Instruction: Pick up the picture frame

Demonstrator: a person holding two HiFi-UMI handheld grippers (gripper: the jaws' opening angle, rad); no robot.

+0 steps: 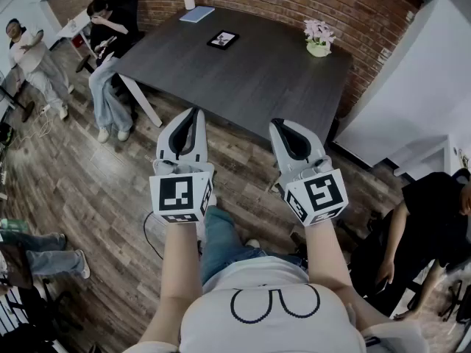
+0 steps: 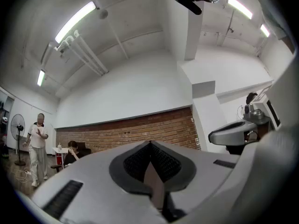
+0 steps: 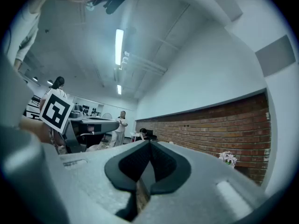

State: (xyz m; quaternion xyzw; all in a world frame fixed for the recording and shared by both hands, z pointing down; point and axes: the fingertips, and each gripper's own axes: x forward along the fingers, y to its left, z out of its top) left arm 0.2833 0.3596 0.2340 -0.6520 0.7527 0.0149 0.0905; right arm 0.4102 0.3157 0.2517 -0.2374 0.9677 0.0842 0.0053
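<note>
A small dark picture frame [image 1: 222, 40] lies flat near the far middle of the dark grey table [image 1: 243, 87]. My left gripper [image 1: 196, 114] and right gripper [image 1: 278, 125] are held side by side in front of the table's near edge, well short of the frame. Both are shut with nothing between the jaws. In the left gripper view the left gripper [image 2: 150, 144] points at the brick wall, with the right gripper [image 2: 233, 134] beside it. The right gripper [image 3: 149, 143] likewise faces the wall in the right gripper view, where the left gripper [image 3: 88, 122] shows at its left.
A pot of pink flowers [image 1: 319, 38] stands at the table's far right; a white cup [image 1: 189, 1] and blue notebook [image 1: 196, 14] sit at the far left. A seated person [image 1: 110, 50] is at the table's left end, another person [image 1: 33, 57] further left, one [image 1: 419, 226] at right.
</note>
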